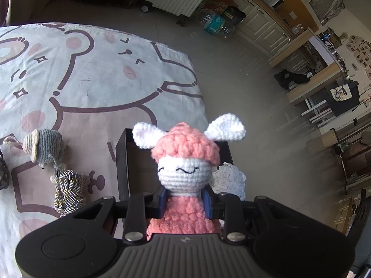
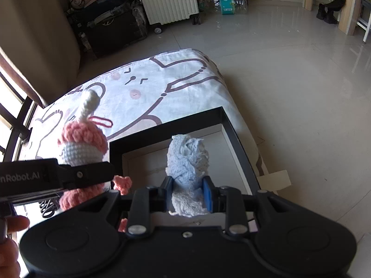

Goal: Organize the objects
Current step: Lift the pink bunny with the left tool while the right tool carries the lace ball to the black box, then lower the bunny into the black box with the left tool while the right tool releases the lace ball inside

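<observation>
- Covering the work surface is a pale bedsheet [image 1: 97, 74] printed with big brown-outlined cartoon animals and pink cheek spots; it looks like a bed or a padded table, and its rounded corner drops off toward the floor.
- At that corner sits a black box [image 2: 234, 136] with a light cardboard inside, open at the top and close to the sheet's edge.
- Clenched on the body of a pink and white crocheted doll [image 1: 185, 159], the left gripper [image 1: 185, 200] holds it upright, head and white ears above the blue pads, just over the near rim of the box.
- In the right wrist view the same doll shows at the left, with the left gripper's black arm crossing in front of it.
- Clamped between the right gripper [image 2: 188, 194] pads is a bundle of pale crocheted lace [image 2: 187, 159], which hangs above the inside of the box.
- On the sheet to the left of the box lie a small grey crocheted elephant [image 1: 46, 148] and, just beside it, a knot of striped cord [image 1: 69, 190]; whether they touch I cannot tell.
- Beyond the sheet the floor [image 2: 289, 74] is glossy pale tile, catching window light.
- Against the far wall stand a white ribbed radiator on wheels [image 2: 167, 0], dark cases, a red carton and a pack of plastic bottles [image 2: 228, 3].
- Off to the right are cream cabinets and wooden desks [image 1: 310, 85] with clutter.
- A fingertip shows at the lower left edge of the right wrist view.
</observation>
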Demonstrator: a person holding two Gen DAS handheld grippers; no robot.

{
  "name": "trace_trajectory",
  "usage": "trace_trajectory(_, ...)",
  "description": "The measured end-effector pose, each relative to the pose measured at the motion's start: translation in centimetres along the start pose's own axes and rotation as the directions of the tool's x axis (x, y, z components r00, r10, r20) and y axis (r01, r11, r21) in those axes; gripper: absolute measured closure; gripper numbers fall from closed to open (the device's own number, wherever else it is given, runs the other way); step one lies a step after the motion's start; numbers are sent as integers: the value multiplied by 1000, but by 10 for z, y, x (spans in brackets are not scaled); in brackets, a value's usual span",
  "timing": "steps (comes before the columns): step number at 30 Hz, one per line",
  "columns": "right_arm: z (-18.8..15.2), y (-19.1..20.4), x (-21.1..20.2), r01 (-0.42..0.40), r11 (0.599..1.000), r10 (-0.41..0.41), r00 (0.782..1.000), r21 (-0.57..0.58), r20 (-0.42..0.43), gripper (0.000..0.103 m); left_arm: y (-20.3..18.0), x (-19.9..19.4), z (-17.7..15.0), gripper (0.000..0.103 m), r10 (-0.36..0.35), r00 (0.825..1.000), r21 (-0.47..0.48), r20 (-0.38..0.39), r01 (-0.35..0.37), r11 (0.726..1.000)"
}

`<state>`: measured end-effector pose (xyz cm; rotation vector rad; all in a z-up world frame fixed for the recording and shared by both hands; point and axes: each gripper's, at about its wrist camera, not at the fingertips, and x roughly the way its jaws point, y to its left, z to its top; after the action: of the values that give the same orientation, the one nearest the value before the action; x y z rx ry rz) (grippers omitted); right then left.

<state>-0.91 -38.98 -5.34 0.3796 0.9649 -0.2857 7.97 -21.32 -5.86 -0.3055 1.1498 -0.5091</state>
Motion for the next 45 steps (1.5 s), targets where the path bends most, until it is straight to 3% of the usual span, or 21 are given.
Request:
trace_trajectory(15,-6,-15,16,27,1000,-27,999,3,-43,74,7,39,-10,70,162,979,7,-120,-162,987)
trace_trajectory(34,-13,1,33,6,997,-15,994,-81,-108,74,8,39,-8,61,159,973,18,-165,-158,987)
trace_trajectory(45,-14,4,37,6,996,-17,992,-89,-125,74,1,33,-8,56,182,974,61,-138,-175,983)
